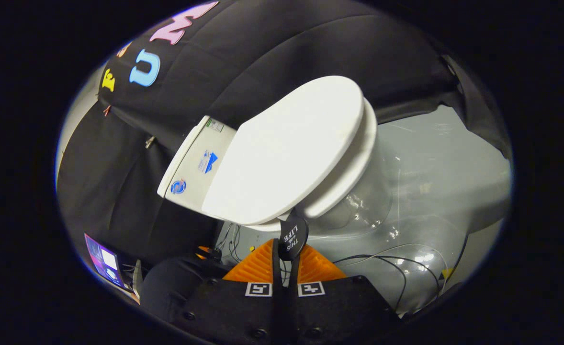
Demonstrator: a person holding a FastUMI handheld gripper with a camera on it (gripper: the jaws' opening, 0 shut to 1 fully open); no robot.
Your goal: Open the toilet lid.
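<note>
White toilet lid glossy, raised off seat; fingers pinched narrow on black pull tab at lid's front edge

I saw a glossy grey floor carrying the white toilet, which stood on it with its tank toward the black cloth wall. Thin dark cables trailed loose across the floor beside the toilet's base, and more wires lay bunched under the tank.
</note>
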